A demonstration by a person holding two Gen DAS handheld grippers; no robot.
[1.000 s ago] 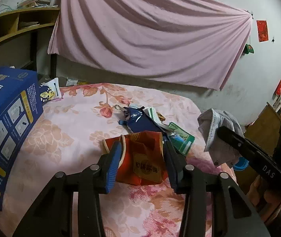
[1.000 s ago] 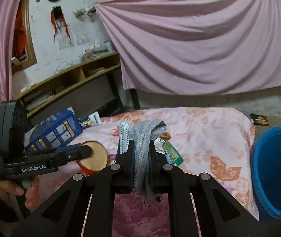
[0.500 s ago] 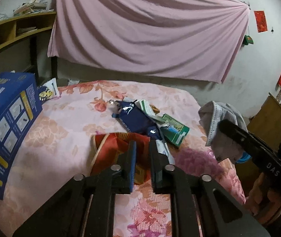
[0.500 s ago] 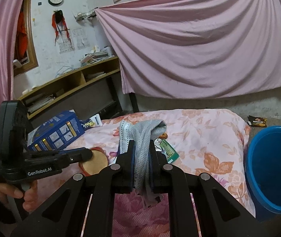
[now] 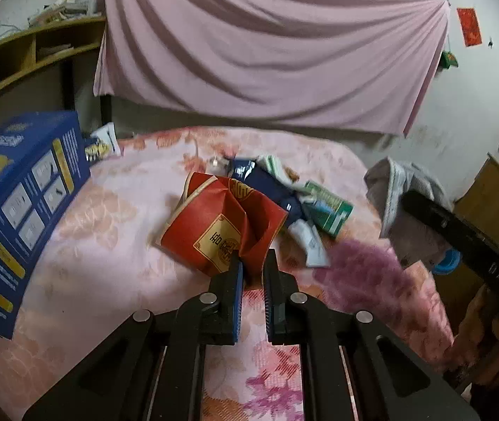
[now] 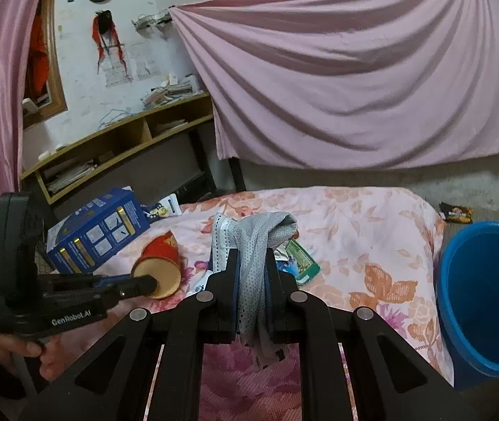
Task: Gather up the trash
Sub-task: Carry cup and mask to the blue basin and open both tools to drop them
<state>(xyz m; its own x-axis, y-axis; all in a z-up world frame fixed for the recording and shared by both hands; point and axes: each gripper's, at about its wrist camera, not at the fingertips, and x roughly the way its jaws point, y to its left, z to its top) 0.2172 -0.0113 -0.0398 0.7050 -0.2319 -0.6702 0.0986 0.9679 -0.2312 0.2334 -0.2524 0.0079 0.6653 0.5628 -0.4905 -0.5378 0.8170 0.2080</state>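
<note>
While closing on the crumpled wall of the red paper cup (image 5: 221, 224) at mid-frame of the left view, left hand-held gripper (image 5: 251, 273) pinching the cup's near edge, cup lying on its side on the flowered bed (image 5: 109, 252). Right hand-held gripper (image 6: 251, 273) clamped tight on a grey mesh cloth with a face mask (image 6: 253, 245), held up over the bed at centre of the right view. Step in hand, by the look of it: securing a second piece of trash while the first is carried. Next move likely calls for a firm hold on the thin paper, then a lift and a swing toward the blue bin (image 6: 484, 301) at lower right of the right view. Bin interior looks empty, though its bottom is hidden. More wrappers (image 5: 323, 207) lying just beyond the cup; blue carton (image 5: 21, 203) at left edge.
</note>
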